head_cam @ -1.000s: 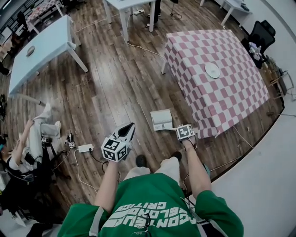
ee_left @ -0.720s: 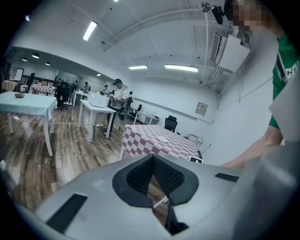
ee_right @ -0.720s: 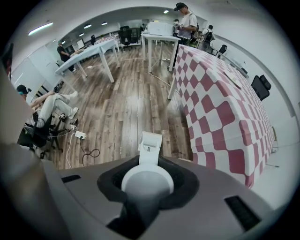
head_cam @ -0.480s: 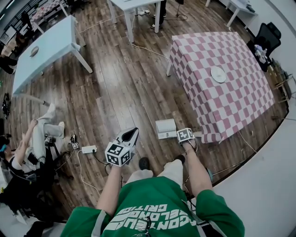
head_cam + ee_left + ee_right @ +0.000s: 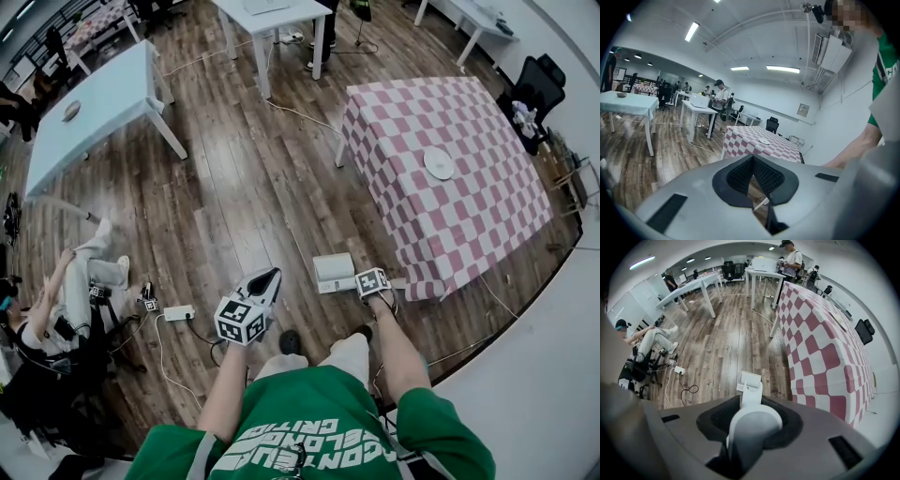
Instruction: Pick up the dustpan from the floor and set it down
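The white dustpan [image 5: 333, 270] is low by the wooden floor, just left of the checkered table's near corner. I cannot tell whether it touches the boards. My right gripper [image 5: 367, 284] points straight down and is shut on its long white handle [image 5: 752, 420]. The pan end [image 5: 749, 380] shows beyond the jaws. My left gripper [image 5: 266, 276] hovers to the left, away from the dustpan, above the person's shoe. In the left gripper view its pads [image 5: 740, 176] meet at the tips with nothing between them.
A table with a pink and white checkered cloth [image 5: 469, 216] carries a white plate [image 5: 438, 163]. White tables [image 5: 94, 98] stand at the far left and at the back. A person sits on the floor at the left [image 5: 56, 319]. A power strip [image 5: 175, 312] and cables lie close by.
My right gripper has sunk a little with the dustpan still in it. The left gripper has kept its place. The head view has shifted slightly.
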### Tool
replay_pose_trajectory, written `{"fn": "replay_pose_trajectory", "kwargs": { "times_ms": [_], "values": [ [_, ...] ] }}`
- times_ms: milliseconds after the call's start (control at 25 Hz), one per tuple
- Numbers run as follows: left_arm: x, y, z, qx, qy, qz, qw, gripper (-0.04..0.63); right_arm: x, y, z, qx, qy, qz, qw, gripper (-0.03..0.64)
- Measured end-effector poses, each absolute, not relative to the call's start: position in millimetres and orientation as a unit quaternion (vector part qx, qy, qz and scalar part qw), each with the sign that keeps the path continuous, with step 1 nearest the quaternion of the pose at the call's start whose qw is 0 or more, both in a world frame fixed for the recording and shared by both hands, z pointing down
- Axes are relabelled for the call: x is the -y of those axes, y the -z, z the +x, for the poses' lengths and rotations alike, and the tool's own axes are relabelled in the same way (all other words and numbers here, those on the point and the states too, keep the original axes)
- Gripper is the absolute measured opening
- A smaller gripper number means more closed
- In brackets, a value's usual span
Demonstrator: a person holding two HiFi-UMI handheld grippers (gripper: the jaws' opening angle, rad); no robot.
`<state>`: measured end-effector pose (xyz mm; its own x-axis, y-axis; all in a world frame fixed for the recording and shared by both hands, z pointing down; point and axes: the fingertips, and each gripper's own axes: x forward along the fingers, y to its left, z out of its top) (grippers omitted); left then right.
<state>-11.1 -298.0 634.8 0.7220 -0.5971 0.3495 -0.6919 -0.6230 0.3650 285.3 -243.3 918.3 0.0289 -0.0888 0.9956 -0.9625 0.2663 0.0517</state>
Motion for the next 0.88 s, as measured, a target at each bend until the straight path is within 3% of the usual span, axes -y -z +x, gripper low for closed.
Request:
{"fn": "replay_pose_trajectory", "kwargs": {
  "times_ms": [160,240,360,880],
  "values": [
    [295.2,-635.0,-10.8,0.359,-0.096,0.896,0.245,0.003,268.2,-904.1,255.6,0.652,-0.394,0.458,0.459,0.199],
    [294.9,-634.0,-10.9,0.358,-0.094,0.897,0.243,0.003,263.5,-898.0,266.8,0.63,-0.406,0.474,0.463,0.212],
    [293.8,-632.3,-9.1,0.356,-0.091,0.898,0.24,0.003,251.1,-883.9,284.6,0.602,-0.409,0.491,0.478,0.215],
    [274.2,-615.1,-5.9,0.352,-0.06,0.904,0.235,0.003,247.7,-752.4,295.5,0.652,-0.302,0.595,0.36,0.216]
  ]
}}
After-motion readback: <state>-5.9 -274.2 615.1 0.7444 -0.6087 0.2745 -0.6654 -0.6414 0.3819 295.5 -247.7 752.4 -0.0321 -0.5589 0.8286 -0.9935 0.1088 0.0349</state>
